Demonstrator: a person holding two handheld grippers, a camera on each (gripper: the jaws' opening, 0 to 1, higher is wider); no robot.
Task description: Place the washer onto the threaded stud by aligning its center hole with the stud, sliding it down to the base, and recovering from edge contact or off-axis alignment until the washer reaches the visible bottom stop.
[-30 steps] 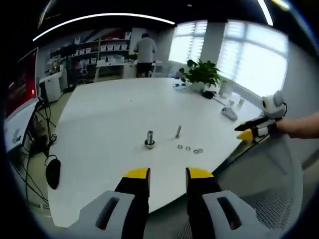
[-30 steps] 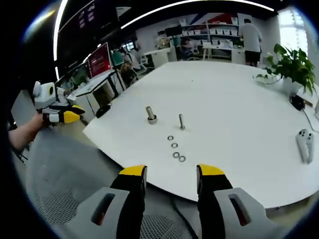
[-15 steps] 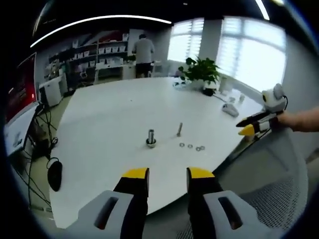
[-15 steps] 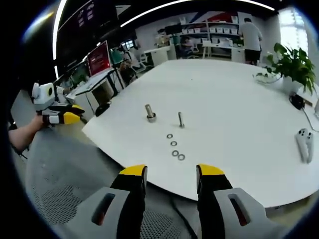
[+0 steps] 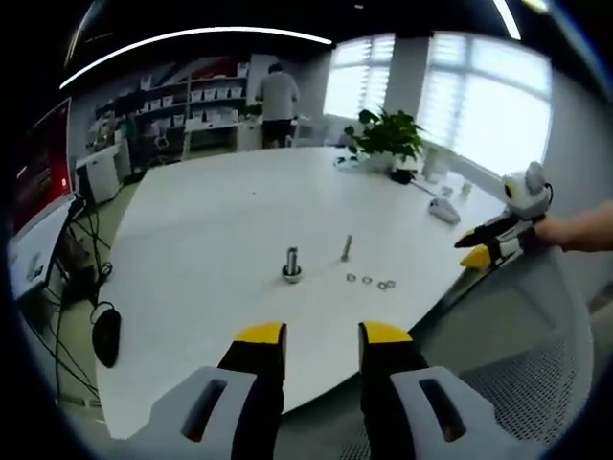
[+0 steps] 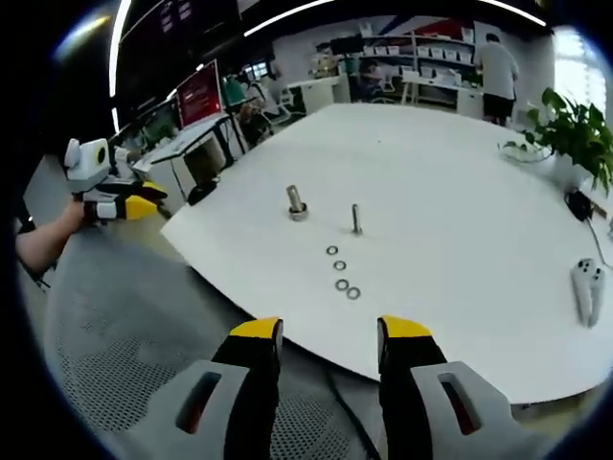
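A thin threaded stud [image 6: 356,218] stands upright on a large white table [image 6: 460,182], with a row of four washers [image 6: 342,272] lying loose just toward 6 o'clock of it in the right gripper view. A thicker bolt [image 6: 296,202] stands at the stud's 10 o'clock. Both the right gripper [image 6: 329,337] and the left gripper [image 5: 322,339] hang off the table's edge, jaws parted and empty. A potted plant [image 5: 385,140] sits at the far side.
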